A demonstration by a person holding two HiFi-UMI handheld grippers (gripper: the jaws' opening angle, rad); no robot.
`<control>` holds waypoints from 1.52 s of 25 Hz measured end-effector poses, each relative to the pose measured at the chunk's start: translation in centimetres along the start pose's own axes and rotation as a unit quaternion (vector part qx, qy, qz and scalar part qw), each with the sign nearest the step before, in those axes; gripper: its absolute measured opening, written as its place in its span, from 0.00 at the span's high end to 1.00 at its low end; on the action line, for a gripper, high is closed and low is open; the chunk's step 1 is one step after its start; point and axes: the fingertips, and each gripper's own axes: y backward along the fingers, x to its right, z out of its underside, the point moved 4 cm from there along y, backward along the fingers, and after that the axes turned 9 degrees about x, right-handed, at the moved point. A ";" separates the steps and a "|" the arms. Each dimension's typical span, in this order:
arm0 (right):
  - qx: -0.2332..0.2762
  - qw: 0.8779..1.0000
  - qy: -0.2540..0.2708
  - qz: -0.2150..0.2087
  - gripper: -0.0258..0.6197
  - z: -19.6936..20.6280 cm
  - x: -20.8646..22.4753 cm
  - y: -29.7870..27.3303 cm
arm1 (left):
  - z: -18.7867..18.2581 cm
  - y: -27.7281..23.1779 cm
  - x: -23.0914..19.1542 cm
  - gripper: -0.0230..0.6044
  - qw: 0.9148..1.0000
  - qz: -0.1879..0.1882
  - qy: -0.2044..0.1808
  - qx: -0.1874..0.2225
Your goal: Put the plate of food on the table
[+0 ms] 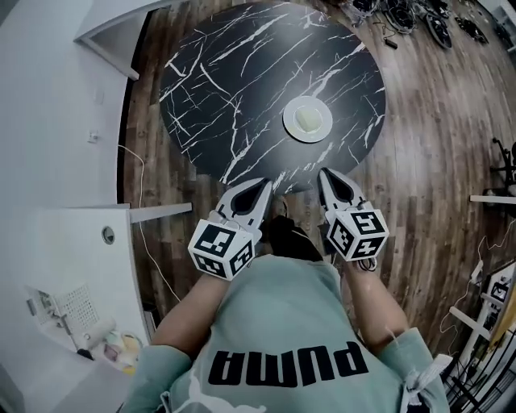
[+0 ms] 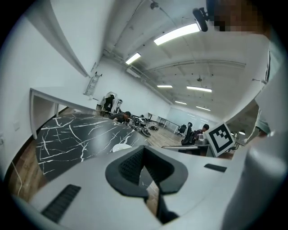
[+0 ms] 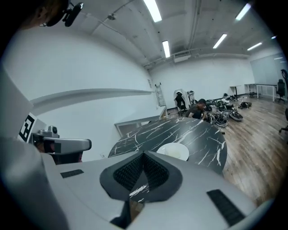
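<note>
A white plate (image 1: 307,119) with pale food sits on the round black marble table (image 1: 218,73), right of its middle. The plate also shows in the left gripper view (image 2: 121,147) and in the right gripper view (image 3: 173,151), beyond the jaws. My left gripper (image 1: 268,185) and right gripper (image 1: 324,173) hang side by side over the table's near edge, close to my chest and well short of the plate. Both are shut, tips meeting, with nothing between them (image 2: 143,150) (image 3: 144,155). The right gripper's marker cube (image 2: 221,138) shows in the left gripper view.
A white counter (image 1: 72,242) with small items stands at the left, beside a white wall. Wood flooring surrounds the table. Cables and equipment (image 1: 419,20) lie on the floor beyond it, where a person (image 3: 198,109) crouches. Racks (image 1: 492,298) stand at the right.
</note>
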 end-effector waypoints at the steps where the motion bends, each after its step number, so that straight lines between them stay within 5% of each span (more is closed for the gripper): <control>1: 0.010 1.000 0.010 -0.003 0.95 -0.2 -1.2 1.1 | 0.0 1.4 0.8 0.95 1.000 0.000 -0.009 0.007; 9: 0.083 0.995 0.051 -0.016 0.95 0.1 -9.6 10.8 | 0.5 12.0 7.0 0.95 0.996 -0.002 -0.061 0.067; 17: 0.097 0.992 0.079 0.006 0.95 0.9 -14.6 19.9 | 0.9 18.7 12.9 0.95 0.991 0.013 -0.115 0.068; 27: 0.112 0.989 0.097 0.014 0.95 0.9 -15.7 27.8 | 2.6 22.6 19.5 0.95 0.987 0.016 -0.120 0.102; 38: 0.137 0.981 0.127 -0.044 0.95 2.9 -13.6 39.9 | 6.4 25.0 32.3 0.95 0.982 -0.025 -0.132 0.129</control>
